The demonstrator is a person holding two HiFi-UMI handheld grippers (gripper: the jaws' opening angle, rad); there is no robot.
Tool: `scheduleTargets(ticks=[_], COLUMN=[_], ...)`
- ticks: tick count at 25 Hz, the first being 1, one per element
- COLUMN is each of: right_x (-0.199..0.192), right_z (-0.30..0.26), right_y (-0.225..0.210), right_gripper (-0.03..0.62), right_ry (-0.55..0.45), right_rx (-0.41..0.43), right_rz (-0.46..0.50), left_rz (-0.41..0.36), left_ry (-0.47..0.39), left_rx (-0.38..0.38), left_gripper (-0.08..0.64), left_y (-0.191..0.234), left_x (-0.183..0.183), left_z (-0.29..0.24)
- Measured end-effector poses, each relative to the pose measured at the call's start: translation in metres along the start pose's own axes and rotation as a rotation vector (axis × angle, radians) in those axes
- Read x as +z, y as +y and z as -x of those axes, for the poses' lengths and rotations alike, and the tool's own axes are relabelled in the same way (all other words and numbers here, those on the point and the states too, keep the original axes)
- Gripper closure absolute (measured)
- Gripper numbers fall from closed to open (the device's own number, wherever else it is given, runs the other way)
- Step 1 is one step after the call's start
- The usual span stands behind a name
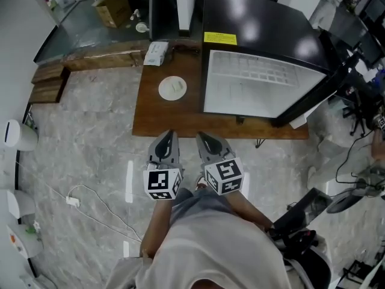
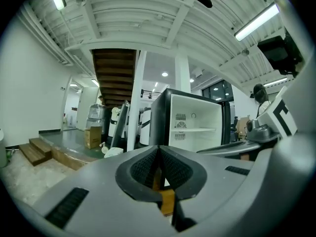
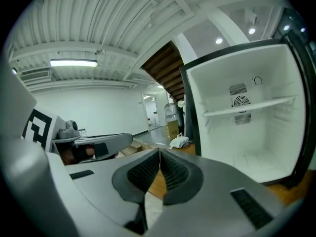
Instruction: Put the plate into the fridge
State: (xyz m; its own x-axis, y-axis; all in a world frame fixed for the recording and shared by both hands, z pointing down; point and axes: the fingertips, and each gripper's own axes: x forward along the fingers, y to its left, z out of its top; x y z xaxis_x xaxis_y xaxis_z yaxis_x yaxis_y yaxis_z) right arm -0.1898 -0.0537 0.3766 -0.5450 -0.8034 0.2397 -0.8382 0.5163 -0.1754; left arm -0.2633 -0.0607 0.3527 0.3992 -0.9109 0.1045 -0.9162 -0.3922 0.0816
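left gripper [image 1: 168, 135], right gripper [image 1: 203, 137] closed, plate [image 1: 172, 88] contents unclear

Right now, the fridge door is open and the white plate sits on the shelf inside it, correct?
No. The fridge door is open, but the white plate lies on the wooden table beside the fridge, not inside it; the head view shows this.

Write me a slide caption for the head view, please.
Shut and empty, the left claw and right claw hover before the white plate beside the open fridge.
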Motion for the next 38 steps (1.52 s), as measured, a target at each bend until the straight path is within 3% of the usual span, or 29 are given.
scheduleTargets(ticks=[5,13,24,32,38], right_x=[-0.012,-0.022,-0.012,-0.026,-0.06], right_z=[-0.046,-0.132,-0.302,-0.418,-0.441], right_y=[-0.032,-0.059,-0.076,-0.091,-0.12], right_gripper=[0.575,0.575,0.575,0.575,0.574], right_ry=[0.037,0.078,0.15,0.168,0.143], right_rx=[0.004,-0.049,-0.222,-0.4,-0.503], right_rz=[-0.049,-0.078,-0.163,-0.334,-0.464], left_rz=[0.026,0.052,-0.018,-0.128,-0.217], left_ry=[0.032,0.077,0.193,0.378,0.507], left_rx=[0.003,-0.064,-0.189,-0.408,-0.564], left_gripper=[0.54,0.539,0.539,0.538,0.538], left_y=[0.022,0.076,0.231,0.332,0.346], left_x=[-0.013,-0.029,-0.035,-0.079,-0.13], left_z=[-0.051,-0.13,-0.267,-0.371,-0.426])
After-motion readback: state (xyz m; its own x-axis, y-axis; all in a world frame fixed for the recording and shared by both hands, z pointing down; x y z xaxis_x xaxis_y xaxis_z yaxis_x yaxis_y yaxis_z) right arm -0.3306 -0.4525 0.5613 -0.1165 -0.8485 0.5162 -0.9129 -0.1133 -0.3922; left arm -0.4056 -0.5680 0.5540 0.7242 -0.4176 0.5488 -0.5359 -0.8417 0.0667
